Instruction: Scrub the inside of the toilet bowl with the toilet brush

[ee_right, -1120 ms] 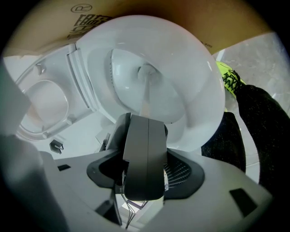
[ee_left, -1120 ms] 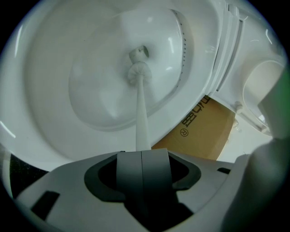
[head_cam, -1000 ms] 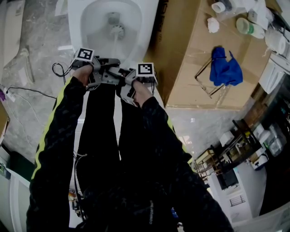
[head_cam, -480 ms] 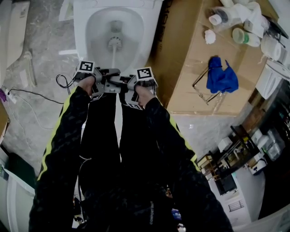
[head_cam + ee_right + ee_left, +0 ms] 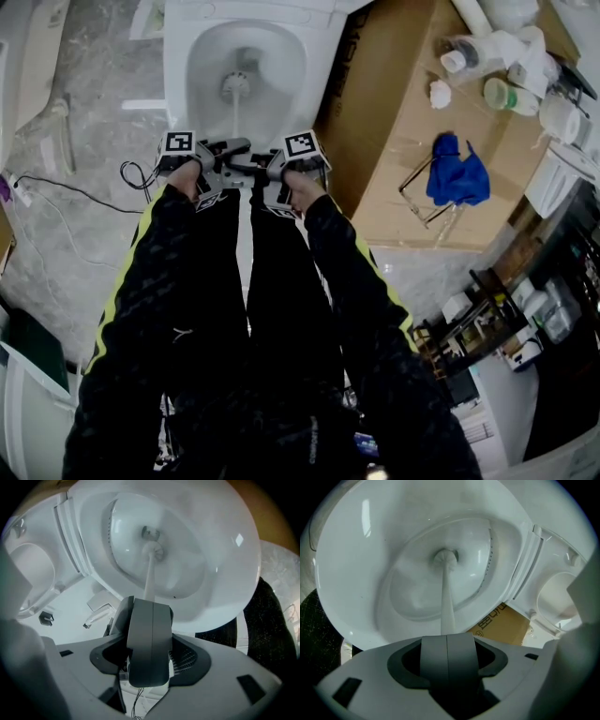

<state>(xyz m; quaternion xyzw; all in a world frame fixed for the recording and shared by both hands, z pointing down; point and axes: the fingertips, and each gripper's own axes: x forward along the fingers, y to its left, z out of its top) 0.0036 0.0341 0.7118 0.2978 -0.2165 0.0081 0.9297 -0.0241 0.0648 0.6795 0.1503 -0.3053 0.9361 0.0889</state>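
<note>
While the left gripper (image 5: 447, 656) and right gripper (image 5: 149, 639) both clamp tight on the toilet brush (image 5: 446, 597) handle, its head sits well ahead of the fingers (image 5: 433, 653), deep in the toilet bowl (image 5: 351, 583). Recommended: sweep firmly round the walls.

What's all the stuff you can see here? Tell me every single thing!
bowl: one, white, top middle
brush: one, white, head down inside the bowl
box: one, brown cardboard, right of the bowl
cloth: one, blue, on the box
containers: several, white and pale green, at the box's far end
cable: one, black, on the floor at left
left gripper: one, grey, shut on the brush handle
right gripper: one, grey, shut on the brush handle
sleeves: two, black with yellow stripes, bottom
</note>
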